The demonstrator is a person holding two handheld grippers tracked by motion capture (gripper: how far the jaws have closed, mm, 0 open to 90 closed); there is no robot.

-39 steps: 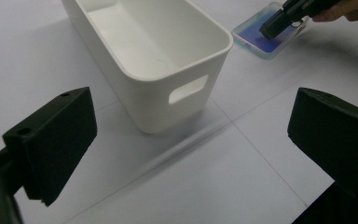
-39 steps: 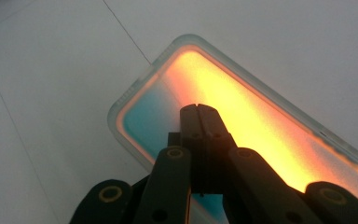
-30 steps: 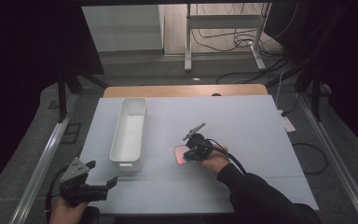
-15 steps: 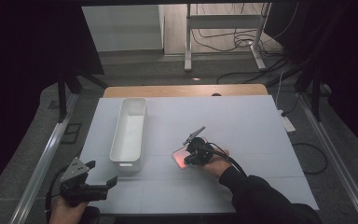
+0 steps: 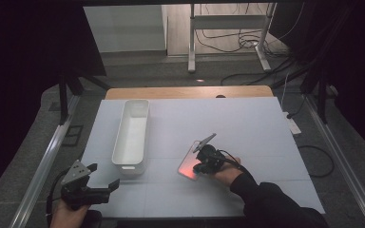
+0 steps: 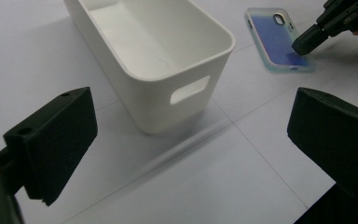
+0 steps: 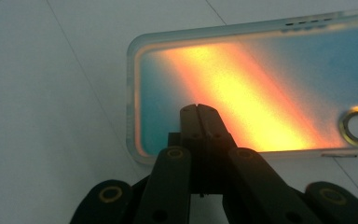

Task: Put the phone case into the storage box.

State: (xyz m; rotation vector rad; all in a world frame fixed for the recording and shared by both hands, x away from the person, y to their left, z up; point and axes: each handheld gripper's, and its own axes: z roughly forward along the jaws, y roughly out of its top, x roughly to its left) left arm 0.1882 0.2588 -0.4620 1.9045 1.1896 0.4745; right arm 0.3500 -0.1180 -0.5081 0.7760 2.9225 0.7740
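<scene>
Trouble could come if the right gripper (image 7: 198, 112), jaws pressed together on the phone case (image 7: 261, 88) beside the white bin (image 5: 132, 135), perhaps only touching it, skids it away. Left gripper (image 5: 86, 186) waits open nearby.

Iridescent clear-rimmed phone case (image 5: 191, 161) flat on the white table, apparently face-down, just right of white bin (image 5: 132, 135).
</scene>
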